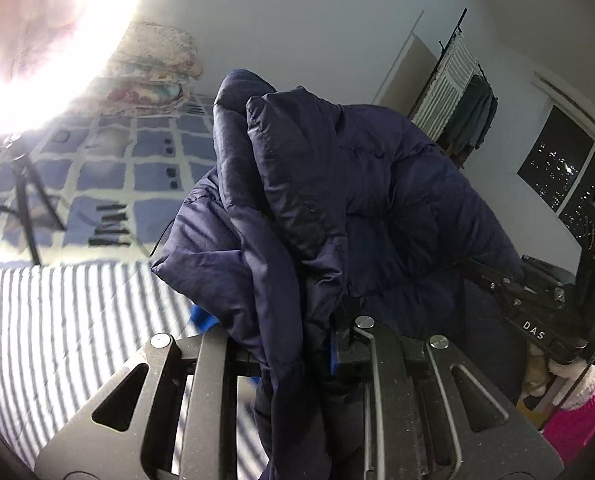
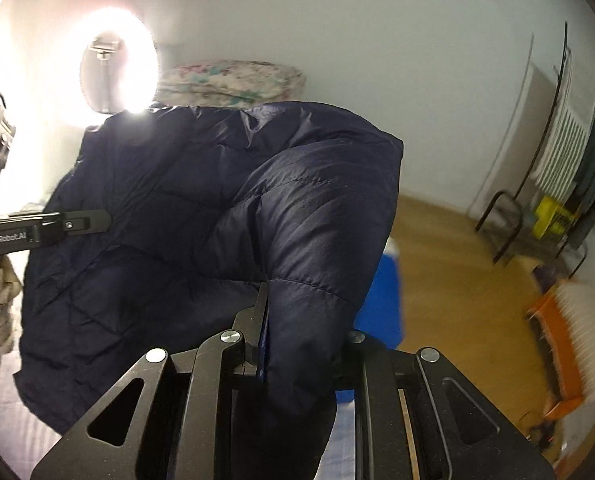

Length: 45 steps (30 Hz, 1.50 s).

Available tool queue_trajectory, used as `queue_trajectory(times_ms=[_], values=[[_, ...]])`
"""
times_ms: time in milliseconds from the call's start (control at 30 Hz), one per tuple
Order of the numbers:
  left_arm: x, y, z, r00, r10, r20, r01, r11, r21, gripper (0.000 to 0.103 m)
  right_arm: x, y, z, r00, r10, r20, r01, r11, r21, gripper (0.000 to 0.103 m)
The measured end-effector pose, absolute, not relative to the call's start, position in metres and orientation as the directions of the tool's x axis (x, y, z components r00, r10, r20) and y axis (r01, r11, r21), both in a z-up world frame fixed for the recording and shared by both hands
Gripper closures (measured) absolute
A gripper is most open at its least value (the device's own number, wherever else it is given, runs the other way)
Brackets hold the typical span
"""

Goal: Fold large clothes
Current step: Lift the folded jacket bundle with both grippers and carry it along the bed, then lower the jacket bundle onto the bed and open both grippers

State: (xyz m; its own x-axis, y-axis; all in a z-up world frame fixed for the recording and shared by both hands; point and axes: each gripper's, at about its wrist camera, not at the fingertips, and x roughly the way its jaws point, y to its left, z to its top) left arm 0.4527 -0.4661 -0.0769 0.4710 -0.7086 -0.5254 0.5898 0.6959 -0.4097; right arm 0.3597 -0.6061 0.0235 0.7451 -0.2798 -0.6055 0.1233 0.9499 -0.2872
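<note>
A large navy quilted puffer jacket [image 1: 357,184] is held up above the bed by both grippers. My left gripper [image 1: 297,344] is shut on a bunched fold of the jacket, which drapes over its fingers and hides the tips. My right gripper [image 2: 297,320] is shut on another thick fold of the jacket [image 2: 201,208]; the cloth covers its fingertips. The right gripper shows at the right in the left wrist view [image 1: 537,312]. The left gripper shows at the left edge in the right wrist view [image 2: 69,224].
A striped sheet [image 1: 77,320] and a blue checked cover [image 1: 109,168] lie on the bed below. Folded floral bedding [image 2: 233,80] is stacked at the wall. A bright lamp [image 2: 117,72] glares. A clothes rack [image 2: 569,168], wooden floor [image 2: 449,264] and orange item [image 2: 561,344] are on the right.
</note>
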Motion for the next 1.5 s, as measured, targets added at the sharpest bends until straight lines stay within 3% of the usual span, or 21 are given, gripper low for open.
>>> queue_trajectory(times_ms=[300,400,467,533,600,667,700,767,800,1067,1500], values=[[0.5,-0.521,-0.097,0.533,-0.667,-0.521,0.566,0.739,-0.366,0.085,0.402,-0.651,0.002,0.754,-0.293,-0.587,0.152,0.948,-0.278,0.087],[0.511,-0.532,-0.112,0.556,-0.625,-0.548,0.541,0.773,-0.332,0.085,0.414,-0.657,-0.015,0.745,-0.289,-0.601,0.157,0.952,-0.264,0.087],[0.526,-0.539,-0.134,0.542,-0.574,-0.614,0.493,0.809,-0.321,0.083,0.423,-0.665,-0.027,0.732,-0.286,-0.619,0.157,0.954,-0.255,0.087],[0.538,-0.542,-0.152,0.535,-0.528,-0.659,0.457,0.837,-0.301,0.072,0.433,-0.678,-0.037,0.712,-0.286,-0.642,0.171,0.956,-0.237,0.086],[0.542,-0.537,-0.16,0.546,-0.502,-0.671,0.425,0.856,-0.295,0.044,0.437,-0.689,-0.047,0.692,-0.281,-0.665,0.187,0.959,-0.211,0.081],[0.548,-0.531,-0.166,0.557,-0.47,-0.685,0.382,0.877,-0.29,0.025,0.437,-0.699,-0.053,0.664,-0.319,-0.676,0.227,0.948,-0.224,0.069],[0.549,-0.528,-0.168,0.56,-0.461,-0.688,0.369,0.883,-0.29,0.021,0.436,-0.703,-0.054,0.648,-0.351,-0.675,0.256,0.936,-0.241,0.056],[0.551,-0.525,-0.17,0.56,-0.446,-0.699,0.364,0.89,-0.276,0.018,0.432,-0.712,-0.05,0.636,-0.399,-0.661,0.309,0.916,-0.256,0.041],[0.55,-0.526,-0.17,0.564,-0.434,-0.702,0.363,0.895,-0.261,0.014,0.428,-0.716,-0.048,0.638,-0.397,-0.659,0.32,0.916,-0.242,0.04],[0.533,-0.515,-0.154,0.576,-0.384,-0.721,0.342,0.915,-0.214,0.014,0.418,-0.725,-0.037,0.608,-0.437,-0.663,0.383,0.893,-0.238,0.037],[0.445,-0.475,-0.068,0.63,-0.442,-0.638,0.442,0.88,-0.174,0.014,0.369,-0.673,0.029,0.677,-0.386,-0.626,0.361,0.916,-0.174,0.037]])
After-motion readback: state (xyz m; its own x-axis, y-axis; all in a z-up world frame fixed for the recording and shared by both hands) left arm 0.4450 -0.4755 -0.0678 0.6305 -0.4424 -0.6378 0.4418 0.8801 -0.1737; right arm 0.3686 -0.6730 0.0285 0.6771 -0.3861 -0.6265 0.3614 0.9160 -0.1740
